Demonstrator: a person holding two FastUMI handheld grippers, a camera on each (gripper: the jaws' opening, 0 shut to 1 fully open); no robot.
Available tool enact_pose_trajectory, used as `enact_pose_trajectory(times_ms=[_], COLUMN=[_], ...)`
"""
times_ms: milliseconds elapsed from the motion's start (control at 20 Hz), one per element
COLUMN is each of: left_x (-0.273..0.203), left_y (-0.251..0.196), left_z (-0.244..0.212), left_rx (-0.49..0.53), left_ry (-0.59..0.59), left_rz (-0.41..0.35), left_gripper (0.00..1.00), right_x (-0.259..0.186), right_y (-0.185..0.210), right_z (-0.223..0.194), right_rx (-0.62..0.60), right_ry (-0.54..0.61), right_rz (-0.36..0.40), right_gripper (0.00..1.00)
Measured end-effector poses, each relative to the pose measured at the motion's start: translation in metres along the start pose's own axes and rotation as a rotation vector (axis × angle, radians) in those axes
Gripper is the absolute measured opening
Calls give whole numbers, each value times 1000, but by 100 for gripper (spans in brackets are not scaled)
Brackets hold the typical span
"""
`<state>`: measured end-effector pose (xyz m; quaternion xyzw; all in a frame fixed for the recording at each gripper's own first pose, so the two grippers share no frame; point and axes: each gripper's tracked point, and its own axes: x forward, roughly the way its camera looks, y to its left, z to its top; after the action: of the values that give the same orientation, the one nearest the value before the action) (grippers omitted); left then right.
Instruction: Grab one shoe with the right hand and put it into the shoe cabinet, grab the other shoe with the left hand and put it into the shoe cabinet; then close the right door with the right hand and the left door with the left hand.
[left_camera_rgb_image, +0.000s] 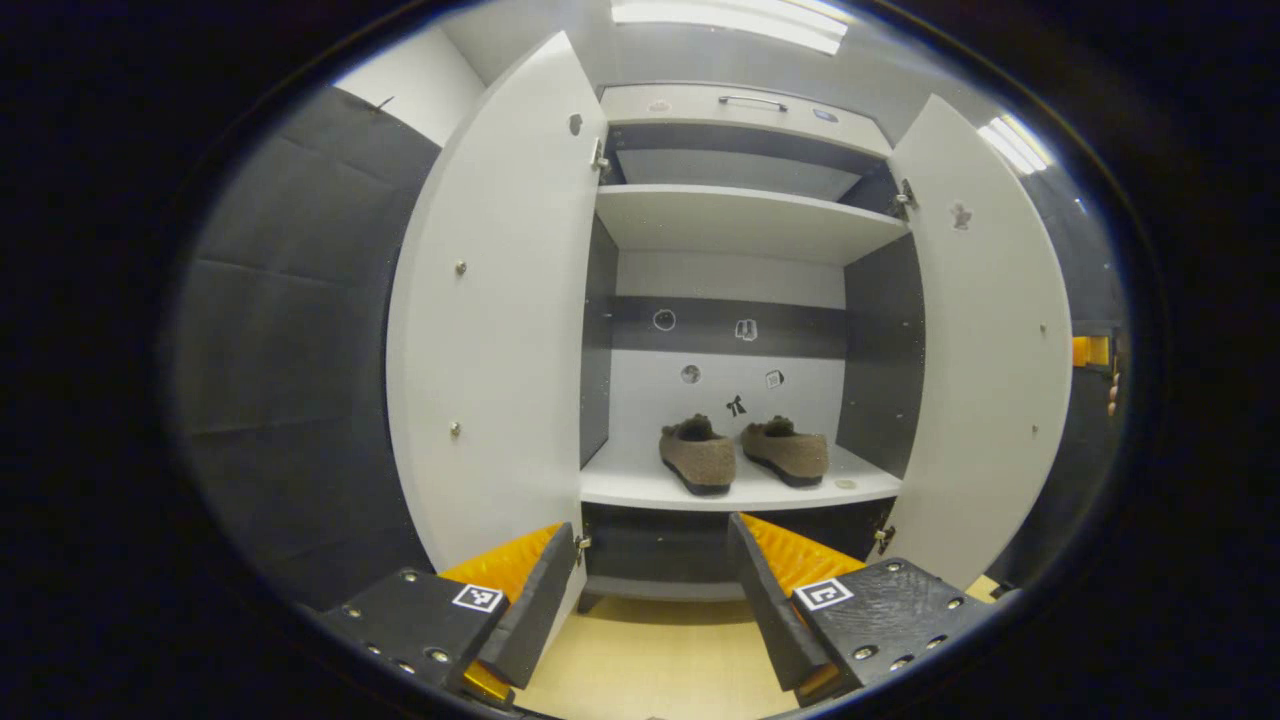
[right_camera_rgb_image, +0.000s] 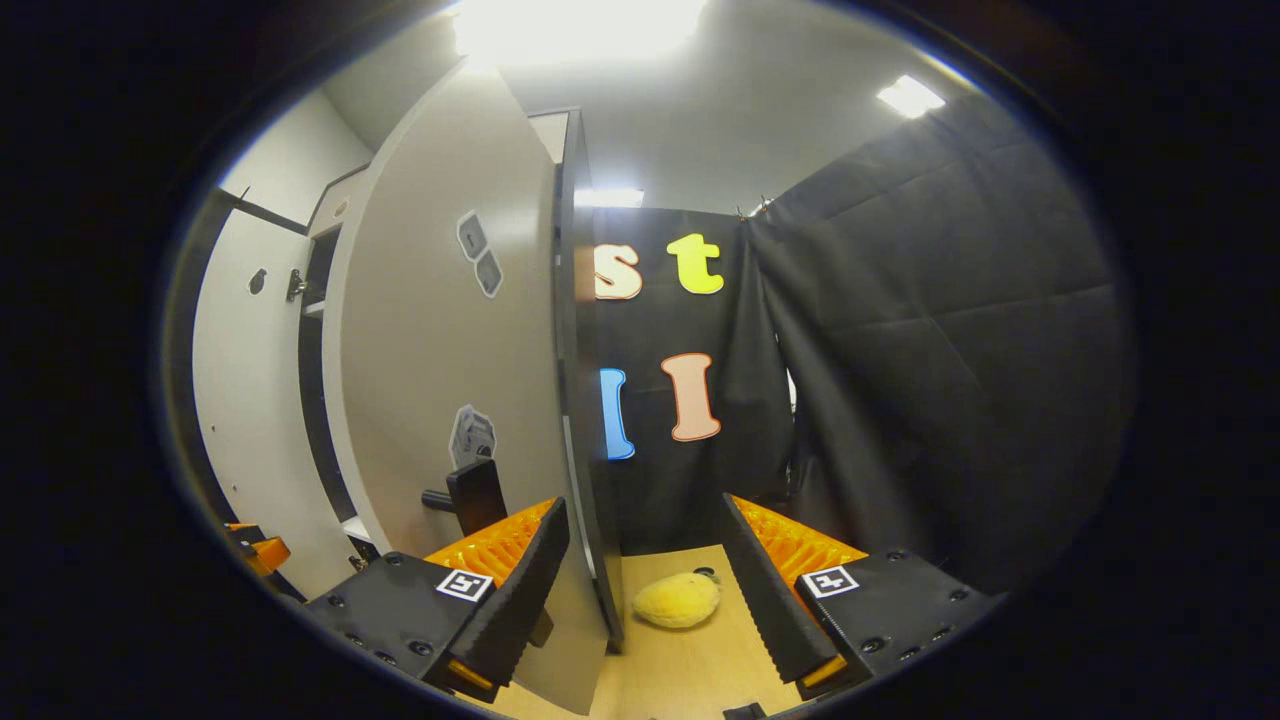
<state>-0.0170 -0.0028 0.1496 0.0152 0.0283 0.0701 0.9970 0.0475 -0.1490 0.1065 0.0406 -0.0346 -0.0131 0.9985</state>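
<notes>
Two brown fuzzy shoes, one on the left (left_camera_rgb_image: 698, 456) and one on the right (left_camera_rgb_image: 786, 450), stand side by side on the lower shelf (left_camera_rgb_image: 640, 488) of the white shoe cabinet. Both doors stand wide open: the left door (left_camera_rgb_image: 490, 330) and the right door (left_camera_rgb_image: 985, 350). My left gripper (left_camera_rgb_image: 650, 600) is open, low in front of the cabinet and well back from the shoes. My right gripper (right_camera_rgb_image: 645, 590) is open beside the right door (right_camera_rgb_image: 430, 350), with the door's free edge (right_camera_rgb_image: 585, 480) between its fingers. A dark handle (right_camera_rgb_image: 465, 495) sticks out of that door just above the left finger.
A yellow plush lump (right_camera_rgb_image: 677, 600) lies on the pale wooden floor (right_camera_rgb_image: 690, 670) beyond the right door's edge. Black padded booth walls (right_camera_rgb_image: 930, 330) close in to the right and to the left (left_camera_rgb_image: 290, 350). An upper shelf (left_camera_rgb_image: 740, 220) and a drawer (left_camera_rgb_image: 745, 110) sit above.
</notes>
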Motion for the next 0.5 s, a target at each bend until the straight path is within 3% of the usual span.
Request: enact_pose_trajectory(times_ms=[50,500], left_x=[-1,-8], left_y=[0,13], left_z=[-1,-7], left_rx=[-1,-27], left_ry=[0,-5], left_rz=[-7,-25], left_gripper=[89,89], right_x=[0,7], right_y=[8,70], right_z=[-1,0], right_rx=[7,-36], right_ry=[1,-29], right_rz=[7,54], right_gripper=[96,96])
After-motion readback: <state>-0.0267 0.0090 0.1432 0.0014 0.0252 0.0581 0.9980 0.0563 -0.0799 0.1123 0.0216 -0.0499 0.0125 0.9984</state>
